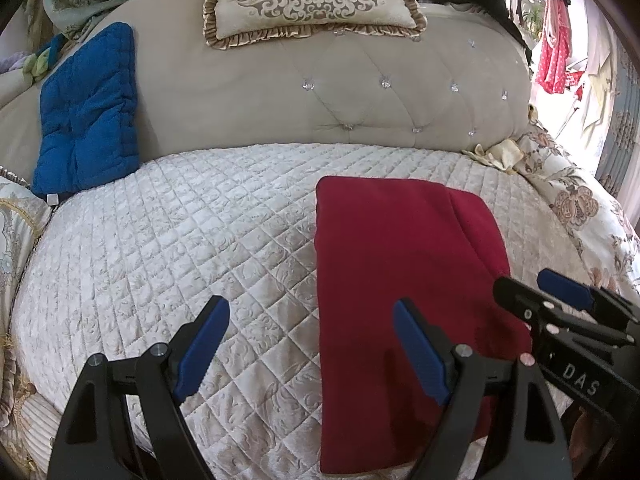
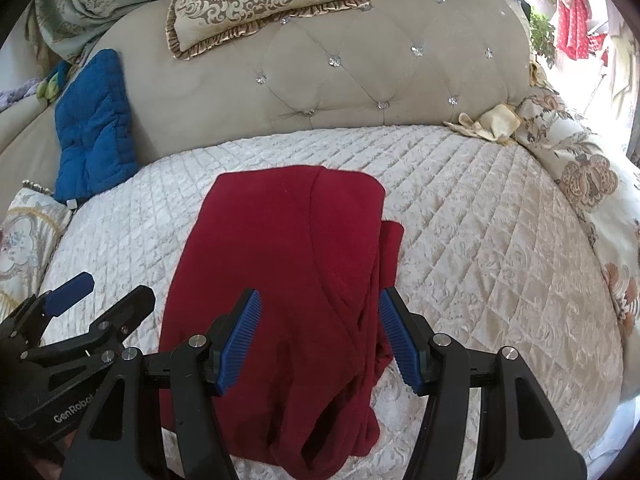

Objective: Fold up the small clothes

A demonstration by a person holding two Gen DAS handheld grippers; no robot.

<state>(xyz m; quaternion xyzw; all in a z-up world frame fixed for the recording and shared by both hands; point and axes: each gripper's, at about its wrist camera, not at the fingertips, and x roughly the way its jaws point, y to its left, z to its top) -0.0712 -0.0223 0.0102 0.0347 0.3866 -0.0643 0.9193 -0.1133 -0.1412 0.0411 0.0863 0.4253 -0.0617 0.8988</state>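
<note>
A dark red garment (image 1: 392,264) lies folded lengthwise on the quilted white sofa cover (image 1: 180,232); it also shows in the right wrist view (image 2: 288,264), with a loose fold along its right side. My left gripper (image 1: 310,328) is open and empty, over the garment's left edge at the near end. My right gripper (image 2: 318,334) is open and empty, hovering over the garment's near half. Each gripper shows at the edge of the other's view, the right one (image 1: 560,308) beside the garment's right edge, the left one (image 2: 80,312) left of it.
A blue quilted cushion (image 1: 88,108) leans on the tufted beige backrest (image 1: 360,92) at the left. An ornate pillow (image 1: 312,0) sits on top of the backrest. A floral cover (image 2: 588,176) and a crumpled cream cloth (image 2: 488,122) lie at the right.
</note>
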